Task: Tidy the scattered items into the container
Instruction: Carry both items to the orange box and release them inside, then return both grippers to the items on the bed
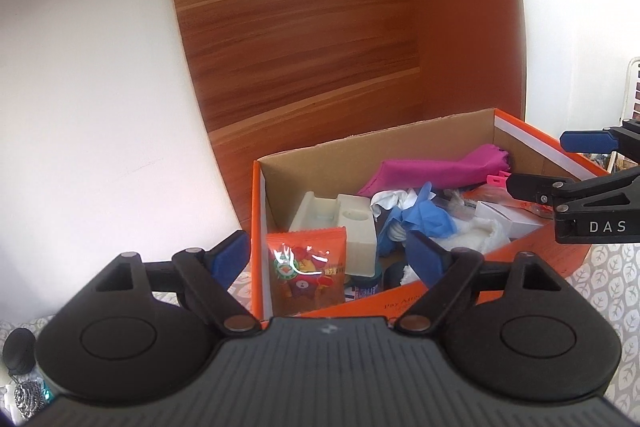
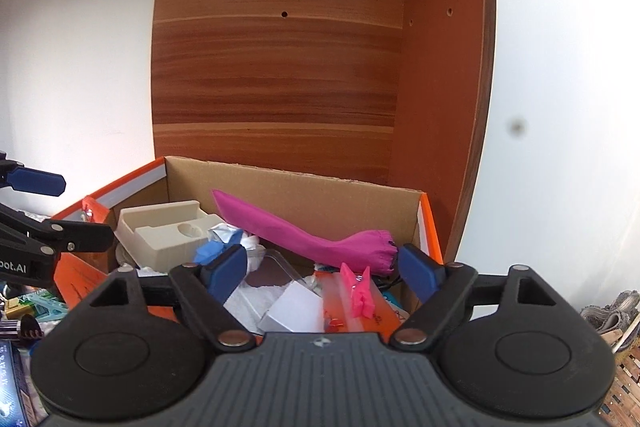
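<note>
An orange cardboard box (image 1: pixel 257 227) (image 2: pixel 431 227) stands against a wooden board and holds several items. An orange snack packet (image 1: pixel 306 271) leans inside its near left corner, beside a cream moulded tray (image 1: pixel 352 223) (image 2: pixel 164 235). A magenta cloth pouch (image 1: pixel 436 169) (image 2: pixel 312 239), a blue glove (image 1: pixel 424 219) (image 2: pixel 214 247), a small white box (image 2: pixel 294 311) and a pink clothespin (image 2: pixel 360 291) also lie in it. My left gripper (image 1: pixel 326 255) (image 2: pixel 60 209) hovers open over the box's near left end, holding nothing. My right gripper (image 2: pixel 320 271) (image 1: pixel 560 163) is open over the right end, also holding nothing.
A wooden board (image 1: pixel 296 39) and a white wall rise behind the box. A leaf-patterned cloth (image 1: pixel 608 287) covers the surface. A steel scourer (image 1: pixel 28 399) and a black object (image 1: pixel 18 351) lie left of the box, with a green clip (image 2: pixel 48 303) and a blue packet (image 2: pixel 12 387).
</note>
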